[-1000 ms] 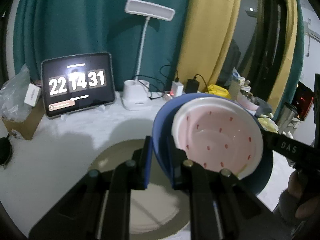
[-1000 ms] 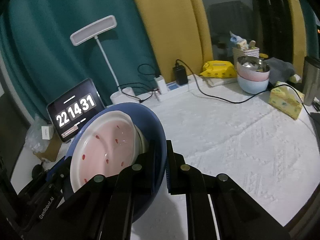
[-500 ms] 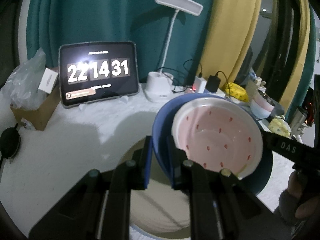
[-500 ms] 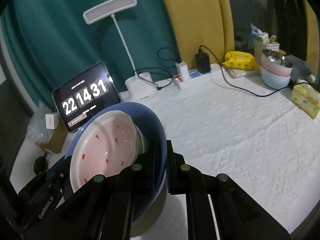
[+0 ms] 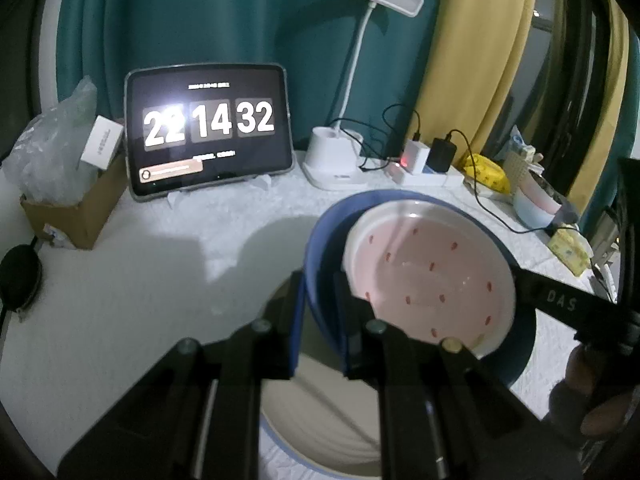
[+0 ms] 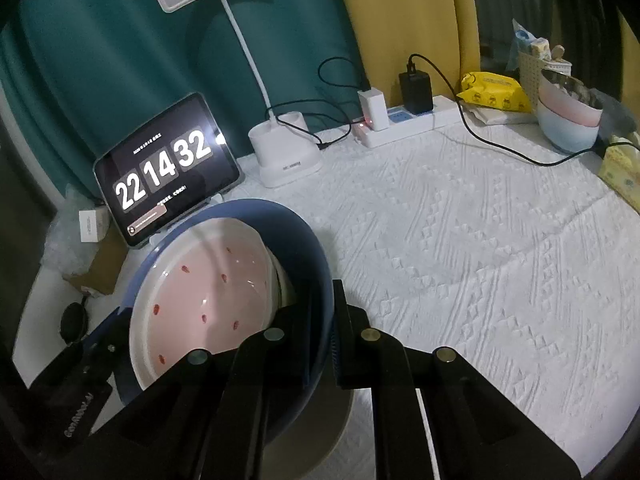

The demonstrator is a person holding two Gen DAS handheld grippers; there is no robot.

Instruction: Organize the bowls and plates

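Note:
A blue bowl [image 5: 324, 256] hangs tilted between both grippers, with a pink plate with red specks [image 5: 432, 272] lying inside it. My left gripper [image 5: 318, 292] is shut on the bowl's near rim. In the right wrist view my right gripper [image 6: 323, 300] is shut on the opposite rim of the blue bowl [image 6: 288, 232], and the pink plate [image 6: 208, 280] leans against the inner wall. A wide beige plate [image 5: 320, 420] with a blue edge lies on the white cloth just under the bowl. Part of the left gripper [image 6: 88, 352] shows at the lower left.
At the back stand a tablet showing a clock [image 5: 208, 132], a white desk lamp [image 5: 332, 160] and a power strip [image 6: 400, 120] with chargers and a trailing cable. A cardboard box [image 5: 72, 208] sits far left. Stacked bowls [image 6: 568, 116] and a yellow tissue pack [image 6: 620, 168] sit far right.
Both grippers have carried the bowl and plate lower and closer to the tablet and lamp. The beige plate now lies right under the bowl. Both grips are unchanged.

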